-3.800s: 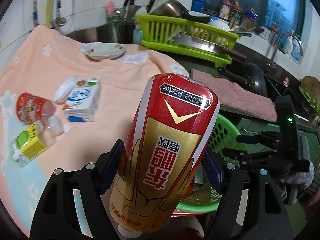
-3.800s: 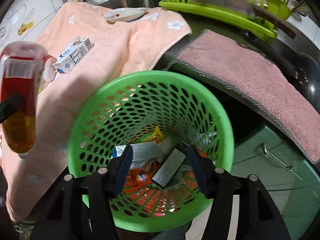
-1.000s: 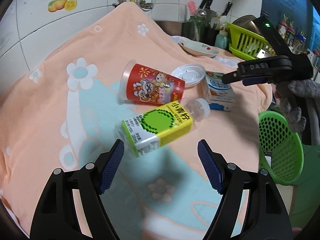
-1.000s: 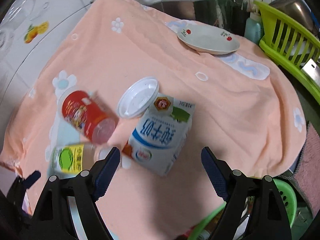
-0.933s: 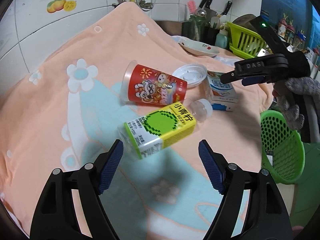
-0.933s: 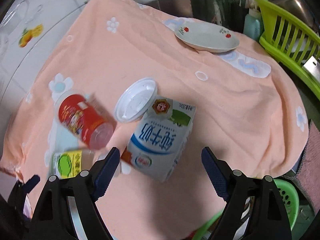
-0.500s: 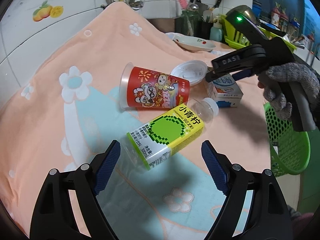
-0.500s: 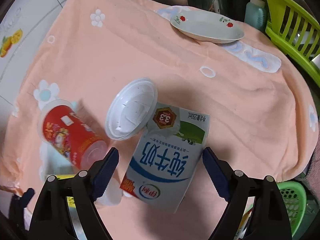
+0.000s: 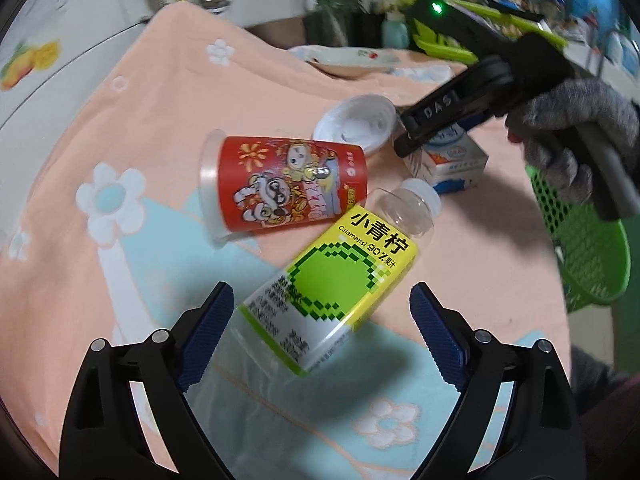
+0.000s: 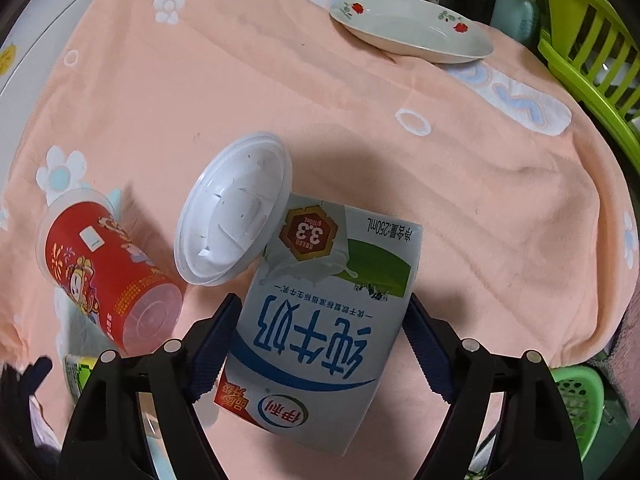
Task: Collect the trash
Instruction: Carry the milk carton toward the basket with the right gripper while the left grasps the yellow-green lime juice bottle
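Between the right gripper's closing jaws lies the milk carton, lengthwise, not yet pinched; left gripper's jaws widen around the bottle.

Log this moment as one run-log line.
left tongs: opening, straddling lime bottle | right tongs: closing around milk carton | neither gripped yet

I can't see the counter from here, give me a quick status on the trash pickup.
Left gripper opening around the lime bottle, not gripping. Right gripper closing on the milk carton, pads not yet pressing. White lid leans on the carton; red cup beside the bottle.
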